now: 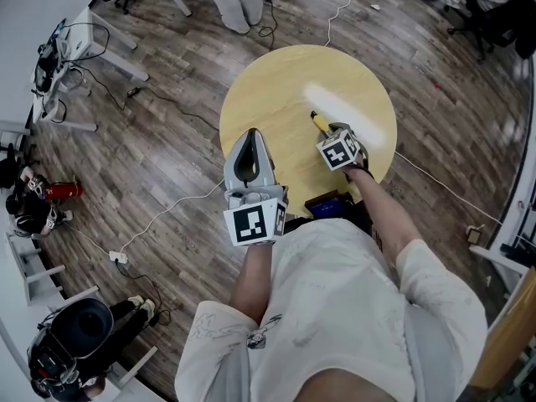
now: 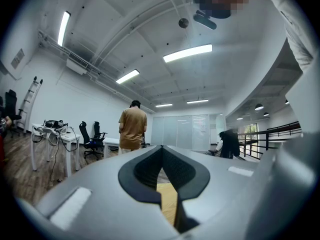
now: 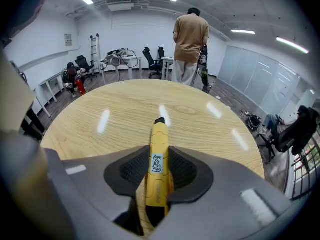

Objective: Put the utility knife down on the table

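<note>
A yellow utility knife [image 3: 159, 139] with a black tip is clamped between the dark pads of my right gripper [image 3: 159, 171], its nose sticking out ahead of the jaws. In the head view the right gripper [image 1: 329, 131] tilts down over the near right part of the round light-wood table [image 1: 276, 90], and the knife [image 1: 318, 121] hangs a little above the top. My left gripper [image 1: 251, 132] is held level over the table's near left edge, its tips together and nothing in them. In the left gripper view the left gripper [image 2: 162, 149] shows only a sliver of table [image 2: 167, 196] behind its pads.
A person in a tan shirt [image 3: 190, 39] stands just beyond the table's far side, back turned. White cables [image 1: 167, 212] run over the wooden floor on the left. Desks and office chairs [image 3: 150, 59] line the far wall. A dark blue object [image 1: 327, 205] sits by my body at the table's near edge.
</note>
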### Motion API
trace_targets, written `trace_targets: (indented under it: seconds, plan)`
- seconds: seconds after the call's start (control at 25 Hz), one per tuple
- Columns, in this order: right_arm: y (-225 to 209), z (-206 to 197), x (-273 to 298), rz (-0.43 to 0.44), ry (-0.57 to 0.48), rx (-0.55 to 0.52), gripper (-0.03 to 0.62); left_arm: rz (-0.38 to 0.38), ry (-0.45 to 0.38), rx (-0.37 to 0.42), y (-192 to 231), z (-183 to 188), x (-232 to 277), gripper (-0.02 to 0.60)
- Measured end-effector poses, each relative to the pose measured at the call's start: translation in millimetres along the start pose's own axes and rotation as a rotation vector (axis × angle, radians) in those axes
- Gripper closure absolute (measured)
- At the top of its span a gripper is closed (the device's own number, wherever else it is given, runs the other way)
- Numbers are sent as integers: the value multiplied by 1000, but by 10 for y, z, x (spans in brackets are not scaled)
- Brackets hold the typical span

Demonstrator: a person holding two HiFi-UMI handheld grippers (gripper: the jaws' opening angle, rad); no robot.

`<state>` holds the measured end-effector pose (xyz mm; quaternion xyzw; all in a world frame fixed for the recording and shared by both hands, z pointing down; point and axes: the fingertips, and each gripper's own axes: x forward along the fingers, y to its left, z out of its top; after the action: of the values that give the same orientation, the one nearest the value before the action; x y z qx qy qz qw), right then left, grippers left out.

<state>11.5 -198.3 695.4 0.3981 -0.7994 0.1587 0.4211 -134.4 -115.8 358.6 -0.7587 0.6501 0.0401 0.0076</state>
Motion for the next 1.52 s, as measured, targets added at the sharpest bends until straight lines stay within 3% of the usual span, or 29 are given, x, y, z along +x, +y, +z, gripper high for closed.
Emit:
trace_targets:
  seconds: [0.96, 1.16, 1.52]
  plan:
    - [8, -27, 55, 9, -5, 12, 460, 1, 1, -7, 8, -62, 4, 566]
    - [-1, -12, 61, 14, -11, 21, 421, 0, 2, -8, 14, -76, 10, 566]
    - [17, 47, 35, 15, -36, 40, 418, -3, -1, -9, 27, -75, 23, 566]
